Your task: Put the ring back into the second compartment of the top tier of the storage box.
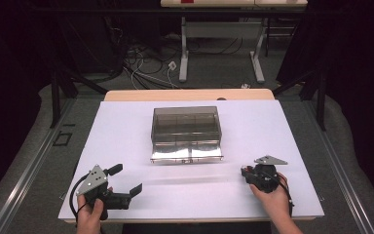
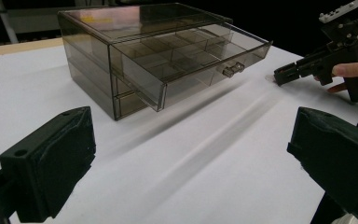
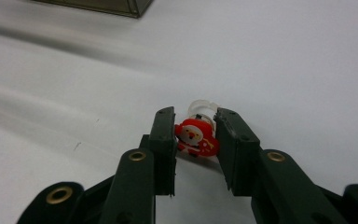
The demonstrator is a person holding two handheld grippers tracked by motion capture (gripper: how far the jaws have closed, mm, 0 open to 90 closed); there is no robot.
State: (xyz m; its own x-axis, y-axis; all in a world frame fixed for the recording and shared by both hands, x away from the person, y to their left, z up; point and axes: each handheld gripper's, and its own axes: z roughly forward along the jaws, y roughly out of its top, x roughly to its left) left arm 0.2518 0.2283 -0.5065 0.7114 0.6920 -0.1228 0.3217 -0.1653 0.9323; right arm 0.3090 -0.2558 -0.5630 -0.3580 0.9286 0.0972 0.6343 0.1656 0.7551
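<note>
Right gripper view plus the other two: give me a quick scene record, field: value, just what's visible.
surface: white table top
box: smoky clear drawer box, mid table
drawer: top drawer pulled out, divided into compartments, looks empty
small item: Santa figure ring, clear band behind it
right gripper: jaws closed on the Santa figure ring, low at the table
left gripper: jaws wide apart, nothing between them
hands: one on each gripper, near table edge

Drawer box [image 1: 186, 127]: smoky clear plastic, glossy. Counter [image 1: 126, 131] under it: matt white sheet, wood edge behind. Jaws: matt black plastic, brass-look rivets. Santa charm [image 3: 196, 137]: glossy red plastic.
</note>
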